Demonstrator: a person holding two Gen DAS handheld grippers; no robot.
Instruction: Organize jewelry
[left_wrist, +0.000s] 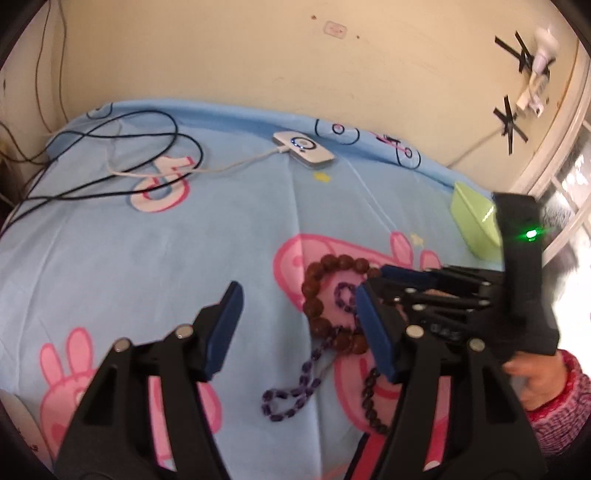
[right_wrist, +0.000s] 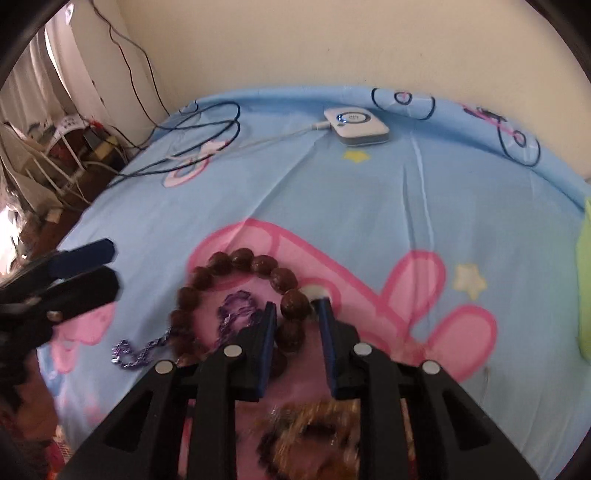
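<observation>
Where it lies on the blue cartoon bedsheet (right_wrist: 332, 203), the brown bead bracelet (right_wrist: 242, 258) is clamped at its near side by the right gripper (right_wrist: 295, 306). A purple bead chain (right_wrist: 236, 306) crosses it. The left gripper (left_wrist: 297, 295) hovers beside, jaws apart and empty.

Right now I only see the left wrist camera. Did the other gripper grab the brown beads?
Observer: Yes. The right gripper is shut on one bead of the brown bead bracelet.
Operator: Anything closer to its camera?
Observer: A blurry golden-brown thing lies just below the fingers; I cannot tell what it is.
Operator: What's off to the left side?
Observer: Past the blue sheet, a white rack stands on the floor.
</observation>
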